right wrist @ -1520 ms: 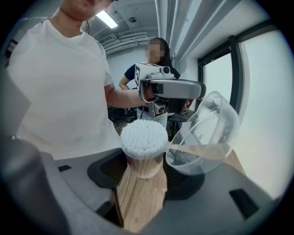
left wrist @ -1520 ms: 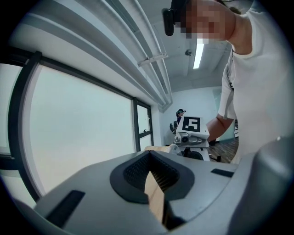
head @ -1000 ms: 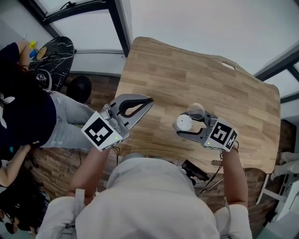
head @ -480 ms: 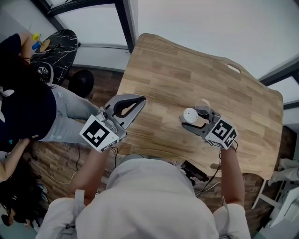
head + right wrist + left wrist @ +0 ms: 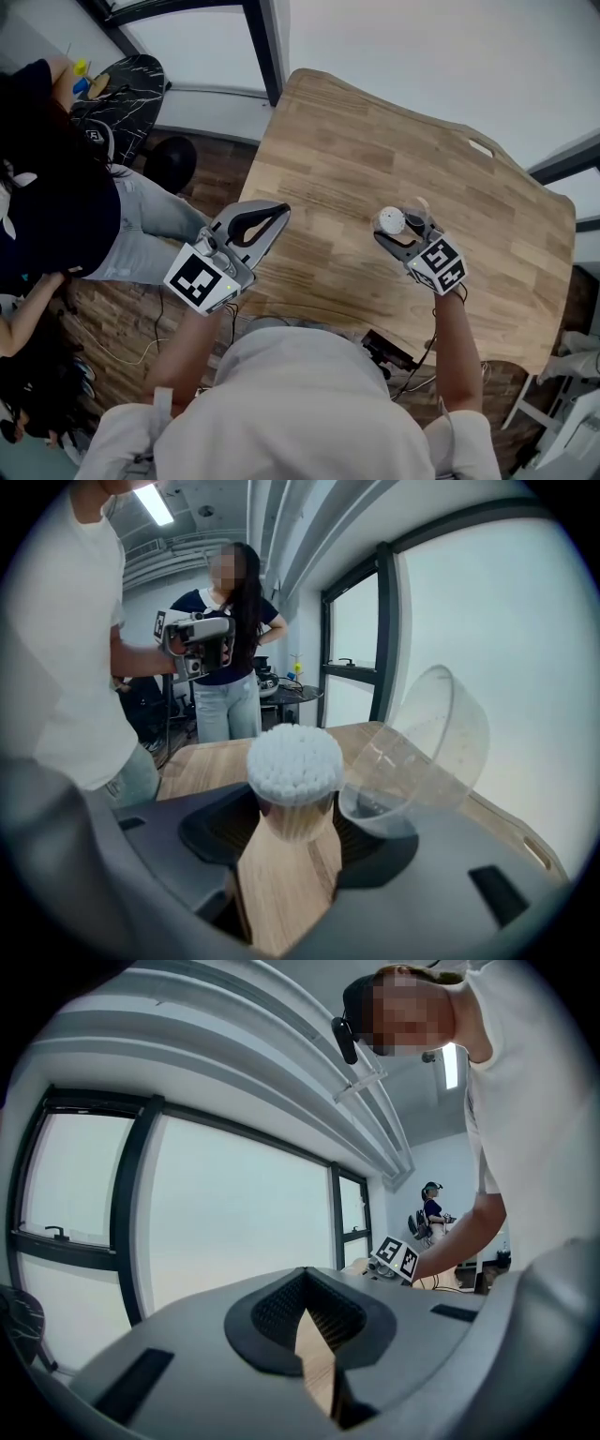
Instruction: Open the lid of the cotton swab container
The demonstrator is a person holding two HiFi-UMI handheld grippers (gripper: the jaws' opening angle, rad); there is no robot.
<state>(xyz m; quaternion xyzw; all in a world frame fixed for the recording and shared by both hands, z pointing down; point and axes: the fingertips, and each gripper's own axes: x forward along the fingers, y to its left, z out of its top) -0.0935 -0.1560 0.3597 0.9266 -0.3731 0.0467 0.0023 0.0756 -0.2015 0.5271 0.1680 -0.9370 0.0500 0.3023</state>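
Showing clamped container (image 5: pixel 292 813), right gripper view alone suggests open lid (image 5: pixel 424 750).

I find no words or numbers to read anywhere. The marker cubes (image 5: pixel 199 279) I carry show only black-and-white square patterns.

A small, clear, round cotton swab container (image 5: pixel 292 819), packed with upright swabs whose white tips form a dome, is clamped between the jaws of the right gripper (image 5: pixel 395 231). Its clear domed lid (image 5: pixel 424 752) is flipped open and tilts back to the right. The container is above the tabletop (image 5: pixel 328 169), right of centre, towards the near edge.
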